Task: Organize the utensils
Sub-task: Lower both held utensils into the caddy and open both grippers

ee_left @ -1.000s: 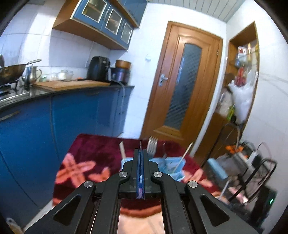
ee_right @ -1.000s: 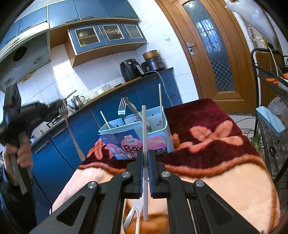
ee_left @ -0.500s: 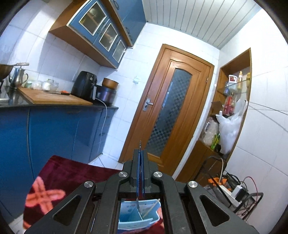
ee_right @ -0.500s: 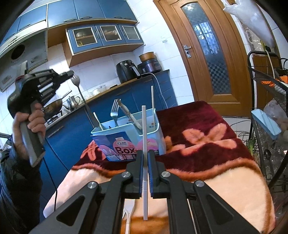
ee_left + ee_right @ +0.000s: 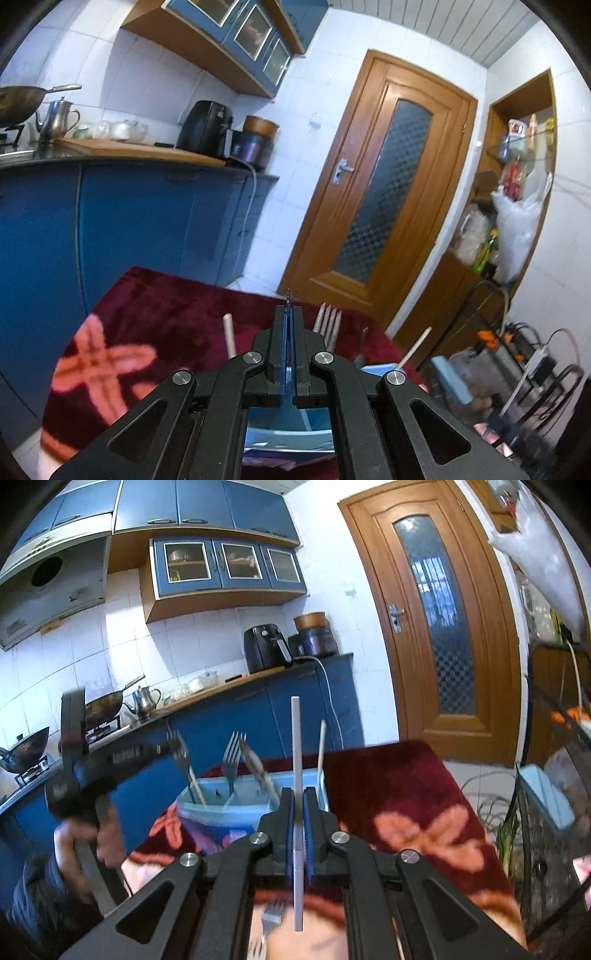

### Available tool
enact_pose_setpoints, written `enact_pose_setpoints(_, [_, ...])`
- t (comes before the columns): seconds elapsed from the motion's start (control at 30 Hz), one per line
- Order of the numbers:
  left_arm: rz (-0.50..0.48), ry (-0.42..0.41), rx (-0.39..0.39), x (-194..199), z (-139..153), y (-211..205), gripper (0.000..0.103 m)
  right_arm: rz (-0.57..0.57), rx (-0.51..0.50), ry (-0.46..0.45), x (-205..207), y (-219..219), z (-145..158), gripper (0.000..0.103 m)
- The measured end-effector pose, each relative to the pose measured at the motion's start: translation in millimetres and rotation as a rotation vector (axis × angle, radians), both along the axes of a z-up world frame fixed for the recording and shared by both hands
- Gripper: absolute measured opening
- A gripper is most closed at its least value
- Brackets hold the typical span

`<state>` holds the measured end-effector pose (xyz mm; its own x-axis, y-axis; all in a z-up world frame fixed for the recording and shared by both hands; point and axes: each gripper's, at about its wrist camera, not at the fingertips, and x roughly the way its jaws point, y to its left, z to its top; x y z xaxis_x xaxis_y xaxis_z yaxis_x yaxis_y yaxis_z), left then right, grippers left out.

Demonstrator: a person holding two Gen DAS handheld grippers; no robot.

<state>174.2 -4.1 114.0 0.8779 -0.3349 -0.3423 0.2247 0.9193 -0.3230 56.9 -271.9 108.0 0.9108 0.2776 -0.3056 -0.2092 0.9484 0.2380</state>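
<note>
A light blue utensil box [image 5: 236, 808] stands on the red and peach blanket [image 5: 406, 794], holding a fork [image 5: 231, 757], a wooden stick and other utensils. My left gripper [image 5: 173, 747] is shut on a fork [image 5: 181, 755] and holds it over the box's left compartment, handle down. In the left wrist view the left gripper [image 5: 288, 306] is shut on the fork's thin edge, with the box [image 5: 288, 424] right below. My right gripper [image 5: 298, 794] is shut on a grey chopstick [image 5: 296, 760] held upright, short of the box.
Another fork [image 5: 273, 915] lies on the blanket below my right gripper. Blue kitchen cabinets [image 5: 129, 221] stand to the left, a wooden door [image 5: 376, 192] is beyond the table. A wire rack [image 5: 554, 794] with a blue sponge stands at the right.
My left gripper has come down from high above and lowered its fork to the box's left compartment. My right gripper with the chopstick has moved closer to the box.
</note>
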Motion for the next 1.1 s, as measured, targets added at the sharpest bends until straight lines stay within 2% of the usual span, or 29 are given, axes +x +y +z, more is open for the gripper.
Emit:
enact_pose_setpoints(0.13, [0.024, 0.016, 0.044, 6, -6, -1, 0.002, -0.014, -0.027, -0.048, 22, 8, 13, 0.007])
enact_pose_setpoints(0.23, [0.019, 0.026, 0.042, 10, -10, -1, 0.002, -0.027, -0.059, -0.079, 39, 16, 20, 0.007])
enact_pose_setpoints(0.5, [0.003, 0.047, 0.053, 15, -21, -4, 0.002, -0.033, -0.155, -0.024, 88, 37, -4, 0.007])
enact_pose_setpoints(0.63, [0.005, 0.046, 0.057, 15, -22, -4, 0.002, -0.032, -0.17, -0.008, 95, 40, -15, 0.007])
enact_pose_setpoints(0.77, [0.002, 0.046, 0.048, 14, -22, -3, 0.002, -0.038, -0.132, -0.039, 96, 34, -4, 0.007])
enact_pose_setpoints(1.1, [-0.009, 0.034, 0.064, 12, -24, -7, 0.002, -0.054, -0.15, -0.093, 104, 42, 2, 0.006])
